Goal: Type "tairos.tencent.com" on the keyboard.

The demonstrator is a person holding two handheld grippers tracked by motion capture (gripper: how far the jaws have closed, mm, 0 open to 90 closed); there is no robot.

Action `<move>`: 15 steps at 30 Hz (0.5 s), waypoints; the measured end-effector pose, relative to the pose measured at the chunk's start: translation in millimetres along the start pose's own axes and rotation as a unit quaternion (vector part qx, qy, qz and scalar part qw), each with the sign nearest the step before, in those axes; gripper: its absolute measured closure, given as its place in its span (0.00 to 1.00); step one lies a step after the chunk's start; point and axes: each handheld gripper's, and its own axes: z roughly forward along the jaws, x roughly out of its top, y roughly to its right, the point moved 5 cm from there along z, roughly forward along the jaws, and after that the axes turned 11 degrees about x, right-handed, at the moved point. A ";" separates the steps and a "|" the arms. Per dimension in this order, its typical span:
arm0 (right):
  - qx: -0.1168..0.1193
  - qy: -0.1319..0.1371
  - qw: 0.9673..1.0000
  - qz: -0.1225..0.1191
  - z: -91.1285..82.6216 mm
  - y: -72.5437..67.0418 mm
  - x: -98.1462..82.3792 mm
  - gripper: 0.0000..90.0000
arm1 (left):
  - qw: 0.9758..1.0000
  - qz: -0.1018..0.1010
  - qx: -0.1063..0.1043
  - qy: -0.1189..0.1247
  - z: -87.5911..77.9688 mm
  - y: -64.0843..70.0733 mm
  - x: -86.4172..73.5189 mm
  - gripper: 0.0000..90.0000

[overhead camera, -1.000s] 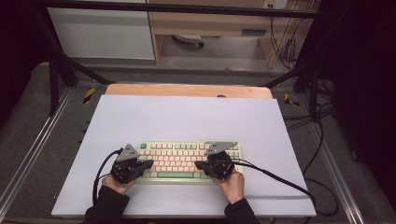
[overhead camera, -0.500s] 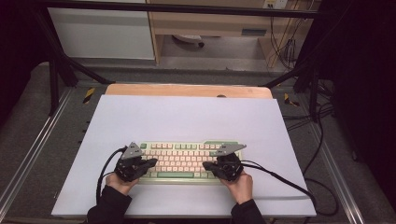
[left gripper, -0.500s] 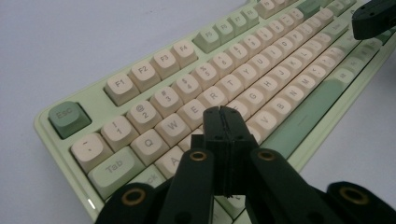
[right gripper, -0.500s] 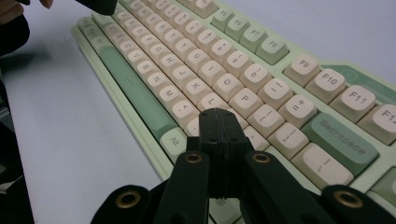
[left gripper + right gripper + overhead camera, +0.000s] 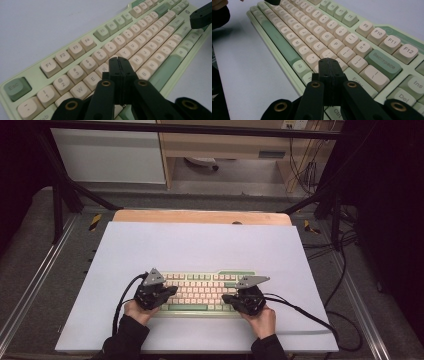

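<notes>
Keyboard (image 5: 202, 291) sits on the bench (image 5: 200, 245) near the person's edge. Left gripper (image 5: 118, 61) and right gripper (image 5: 328, 62) hover over opposite ends, jaws pressed together, probably so the tips can poke single keys

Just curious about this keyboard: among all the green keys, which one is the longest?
The space bar on the keyboard: a long green strip along the bottom row, far longer than the green Backspace or Esc.
</notes>
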 end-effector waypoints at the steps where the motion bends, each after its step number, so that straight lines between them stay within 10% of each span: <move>1: 0.001 -0.001 1.000 -0.001 -0.2 -0.1 -0.3 1.00 | 1.000 0.002 0.000 -0.001 1.6 1.0 0.9 0.99; 15: -0.002 -0.001 1.000 0.004 -3.4 1.3 -4.2 1.00 | 1.000 -0.004 0.007 -0.012 22.5 6.7 5.8 0.99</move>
